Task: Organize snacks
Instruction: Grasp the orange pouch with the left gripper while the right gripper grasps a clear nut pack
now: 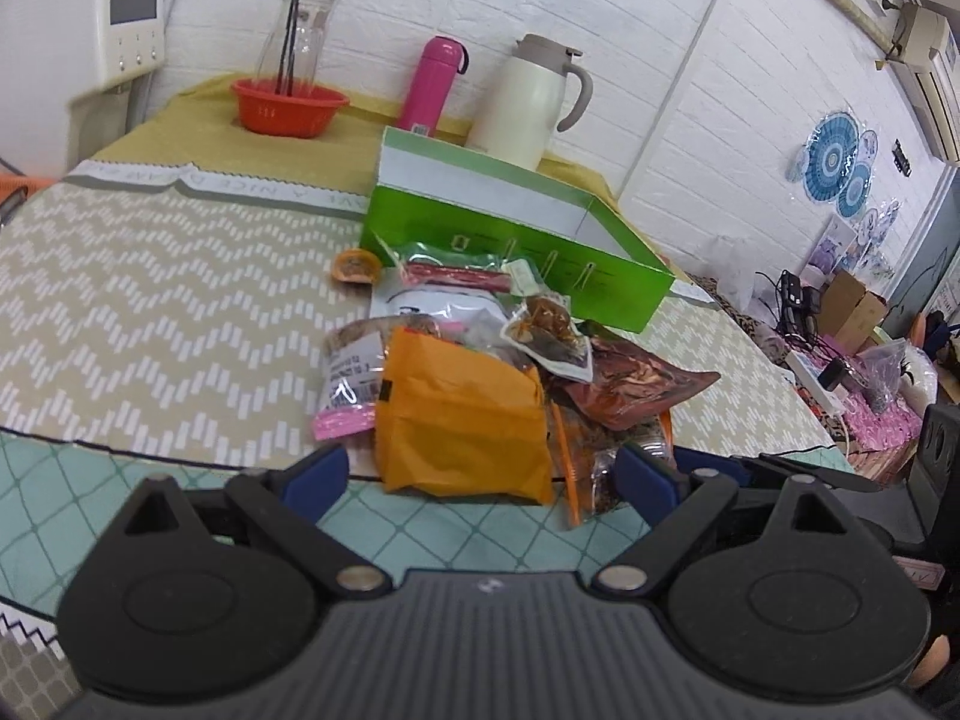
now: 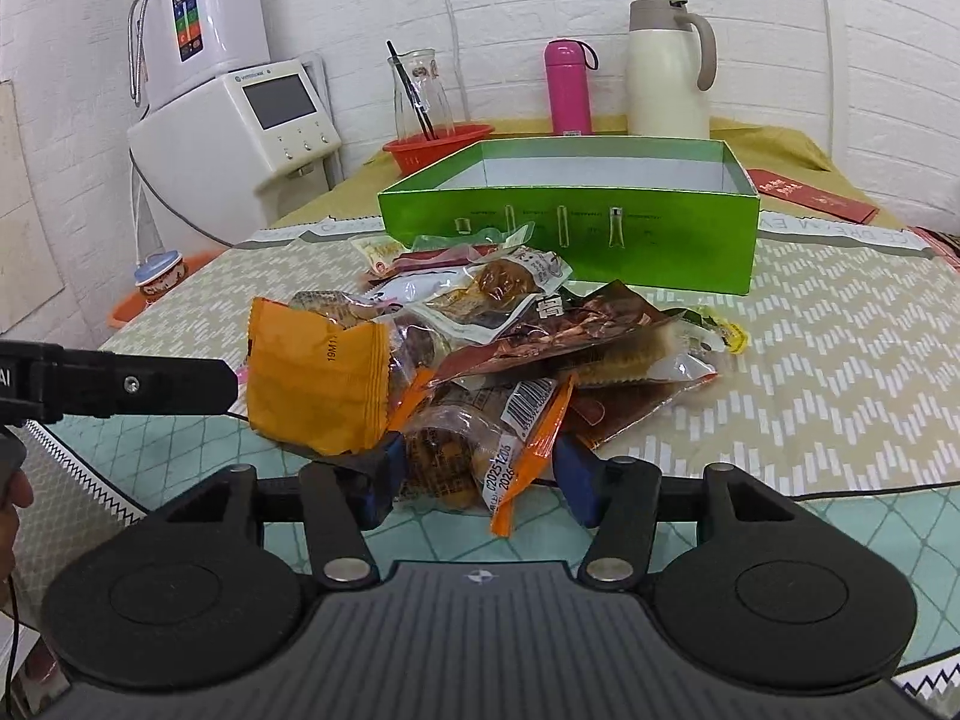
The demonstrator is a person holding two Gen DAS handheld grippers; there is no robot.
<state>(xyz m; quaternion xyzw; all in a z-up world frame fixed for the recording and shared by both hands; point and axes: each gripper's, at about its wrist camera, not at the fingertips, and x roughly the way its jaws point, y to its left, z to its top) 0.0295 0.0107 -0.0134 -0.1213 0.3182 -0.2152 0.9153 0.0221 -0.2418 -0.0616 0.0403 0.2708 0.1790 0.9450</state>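
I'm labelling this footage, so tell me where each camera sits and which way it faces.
Left wrist: on the left gripper, facing the snack pile, orange packet between its open blue fingers.
Right wrist: on the right gripper, open around a clear packet; the left gripper's finger enters from the left.
Shared: green box, pink bottle.

A jumbled pile of snack packets (image 2: 480,348), an orange packet (image 2: 312,378) nearest, lies before an open green box (image 2: 570,240).
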